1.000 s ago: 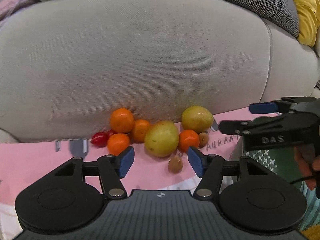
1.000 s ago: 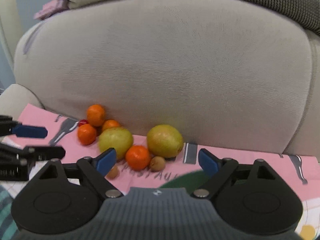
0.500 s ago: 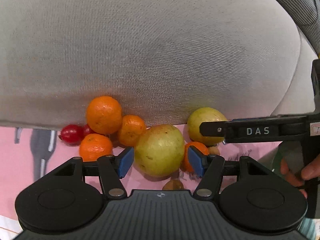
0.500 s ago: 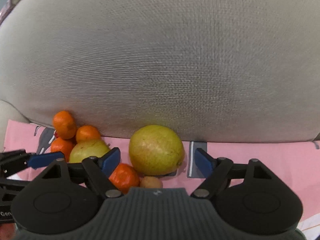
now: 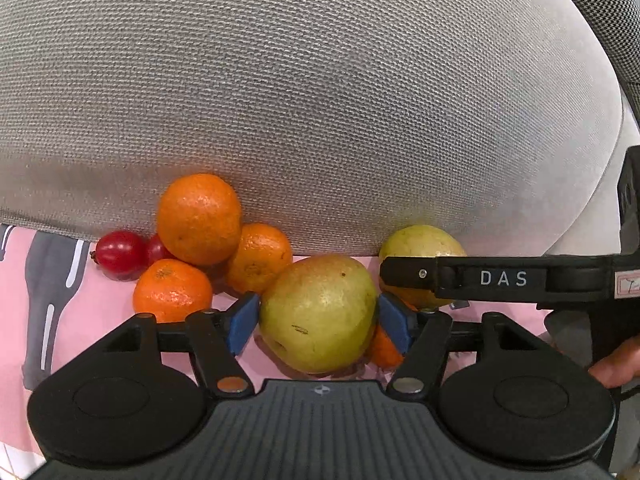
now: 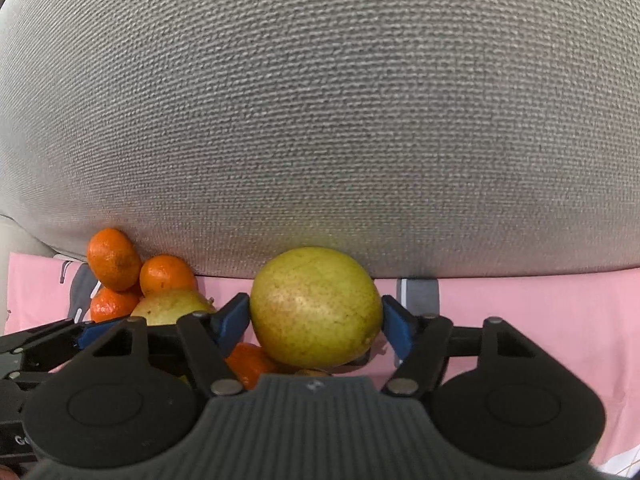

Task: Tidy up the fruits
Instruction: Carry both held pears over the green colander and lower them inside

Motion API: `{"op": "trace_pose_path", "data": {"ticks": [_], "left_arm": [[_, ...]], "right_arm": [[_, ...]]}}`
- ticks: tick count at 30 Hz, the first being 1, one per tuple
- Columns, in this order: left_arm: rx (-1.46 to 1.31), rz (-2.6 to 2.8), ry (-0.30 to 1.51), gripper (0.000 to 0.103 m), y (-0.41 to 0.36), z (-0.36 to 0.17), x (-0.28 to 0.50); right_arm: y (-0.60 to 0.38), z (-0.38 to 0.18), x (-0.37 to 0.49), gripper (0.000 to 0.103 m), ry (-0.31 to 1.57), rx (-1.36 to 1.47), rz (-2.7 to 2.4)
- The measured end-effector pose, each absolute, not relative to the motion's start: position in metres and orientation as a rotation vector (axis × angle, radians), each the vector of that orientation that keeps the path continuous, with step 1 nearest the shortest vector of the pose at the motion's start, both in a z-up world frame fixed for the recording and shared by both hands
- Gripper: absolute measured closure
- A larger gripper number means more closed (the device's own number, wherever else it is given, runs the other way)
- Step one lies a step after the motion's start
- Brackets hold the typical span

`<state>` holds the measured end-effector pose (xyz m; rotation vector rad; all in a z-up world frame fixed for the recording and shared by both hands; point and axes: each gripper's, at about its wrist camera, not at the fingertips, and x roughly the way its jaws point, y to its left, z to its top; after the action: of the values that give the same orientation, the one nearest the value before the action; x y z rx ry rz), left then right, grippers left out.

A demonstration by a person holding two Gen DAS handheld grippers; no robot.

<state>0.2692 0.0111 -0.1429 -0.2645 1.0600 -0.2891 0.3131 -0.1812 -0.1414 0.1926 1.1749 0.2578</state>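
Observation:
Two yellow-green pears lie on a pink cloth [image 5: 52,280] against a grey cushion. My left gripper [image 5: 319,320] is open and straddles the nearer pear [image 5: 318,312], its blue pads close at both sides. My right gripper [image 6: 316,320] has the other pear [image 6: 316,306] between its blue pads; its jaws are closing, and I see no firm press. In the left wrist view a right gripper finger [image 5: 500,278] crosses that pear [image 5: 416,242]. Three oranges [image 5: 198,218] and two small red fruits [image 5: 120,254] sit to the left. A further orange [image 6: 248,362] lies between the pears.
The grey sofa cushion [image 6: 320,100] rises right behind the fruit like a wall. A houndstooth pillow [image 5: 600,0] shows at the top right. A person's hand [image 5: 612,364] holds the right gripper. The left gripper's fingers [image 6: 40,340] lie close beside the right one.
Both grippers have come down and in toward the fruit, and each now has a pear between its pads. The right jaws have narrowed; the left jaws stand slightly wider.

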Motion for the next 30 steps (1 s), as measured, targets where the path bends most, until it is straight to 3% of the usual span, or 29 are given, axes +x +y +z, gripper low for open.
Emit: {"op": "trace_pose_path", "data": {"ticks": [8, 17, 24, 30], "left_arm": [[-0.256, -0.266, 1.041, 0.029, 0.017, -0.123, 0.266], [-0.266, -0.262, 0.965, 0.029, 0.026, -0.071, 0.229], [-0.215, -0.336, 0.925, 0.029, -0.004, -0.033, 0.180], [-0.141, -0.438, 0.917, 0.029, -0.045, -0.013, 0.146]], "right_arm": [[-0.184, -0.119, 0.299, 0.036, 1.137, 0.196, 0.275], [-0.199, -0.052, 0.257, 0.036, 1.008, 0.201, 0.310], [-0.228, -0.006, 0.189, 0.036, 0.929, 0.187, 0.338], [-0.250, 0.001, 0.132, 0.036, 0.915, 0.120, 0.340]]}}
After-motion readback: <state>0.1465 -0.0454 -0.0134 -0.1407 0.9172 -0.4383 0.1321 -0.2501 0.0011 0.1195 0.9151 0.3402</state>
